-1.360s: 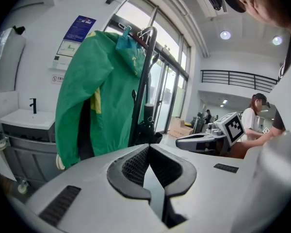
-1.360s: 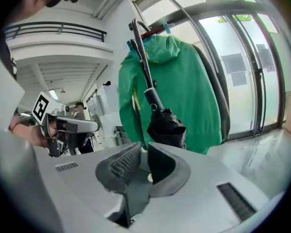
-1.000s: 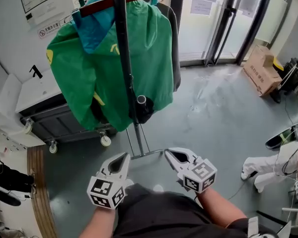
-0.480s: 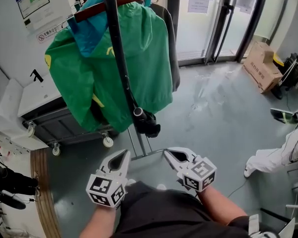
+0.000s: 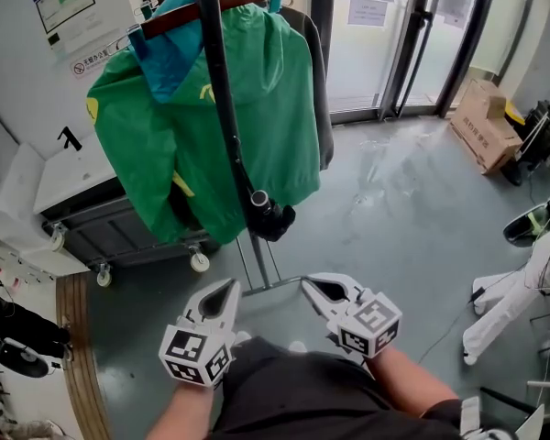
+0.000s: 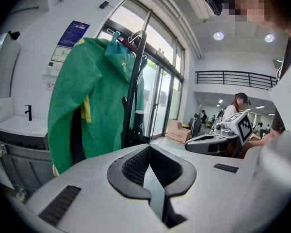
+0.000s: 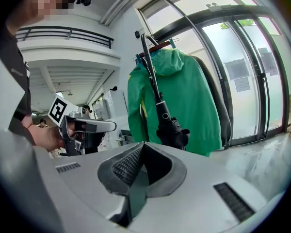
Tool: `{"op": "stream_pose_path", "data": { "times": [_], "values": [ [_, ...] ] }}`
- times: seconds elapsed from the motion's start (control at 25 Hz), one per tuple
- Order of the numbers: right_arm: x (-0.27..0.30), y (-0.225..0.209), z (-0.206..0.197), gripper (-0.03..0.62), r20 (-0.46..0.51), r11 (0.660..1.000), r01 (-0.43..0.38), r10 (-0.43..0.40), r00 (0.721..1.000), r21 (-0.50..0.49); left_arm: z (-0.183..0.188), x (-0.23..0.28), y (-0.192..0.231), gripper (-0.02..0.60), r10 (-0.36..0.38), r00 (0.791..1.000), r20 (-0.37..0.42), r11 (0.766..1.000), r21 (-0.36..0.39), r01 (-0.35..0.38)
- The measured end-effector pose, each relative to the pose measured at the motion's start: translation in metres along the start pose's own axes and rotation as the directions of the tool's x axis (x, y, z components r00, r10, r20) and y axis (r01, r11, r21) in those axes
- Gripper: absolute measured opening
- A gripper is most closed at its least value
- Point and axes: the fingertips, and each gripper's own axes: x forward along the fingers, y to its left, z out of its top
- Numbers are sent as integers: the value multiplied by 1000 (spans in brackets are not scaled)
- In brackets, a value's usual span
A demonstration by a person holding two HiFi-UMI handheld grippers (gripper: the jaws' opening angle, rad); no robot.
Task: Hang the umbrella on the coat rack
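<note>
A black umbrella (image 5: 271, 220) hangs down along the coat rack's dark pole (image 5: 218, 81). Its bundled lower end and grey cap lie in front of a green jacket (image 5: 211, 108). The umbrella (image 7: 172, 130) also shows in the right gripper view, and in the left gripper view the umbrella (image 6: 135, 125) appears against the jacket. My left gripper (image 5: 231, 288) and right gripper (image 5: 310, 283) are held low near my body, apart from the umbrella. Both are shut with nothing between the jaws. Each gripper view shows its own closed tips, left gripper (image 6: 148, 147) and right gripper (image 7: 141, 143).
The rack's thin metal legs (image 5: 257, 266) stand on the grey floor just ahead of the grippers. A grey wheeled cart (image 5: 119, 223) is behind the jacket at left. Glass doors (image 5: 412, 35) and a cardboard box (image 5: 481, 126) are at the back right. A person's legs (image 5: 500, 305) are at the right.
The umbrella's lower end has swung a little down and right, then partly back. The person's legs at the right have shifted. Both grippers have stayed in place, shut.
</note>
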Motion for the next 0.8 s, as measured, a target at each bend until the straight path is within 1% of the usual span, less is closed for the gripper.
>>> {"op": "stream_pose_path", "data": {
  "times": [0.4, 0.8],
  "values": [
    [-4, 2, -6, 11, -17, 1000, 7, -7, 1000, -5, 0, -5, -5, 15, -2, 1000, 5, 1000, 9, 2],
    [-4, 1, -5, 11, -13, 1000, 8, -8, 1000, -10, -1, -4, -6, 15, -2, 1000, 4, 1000, 17, 2]
  ]
}}
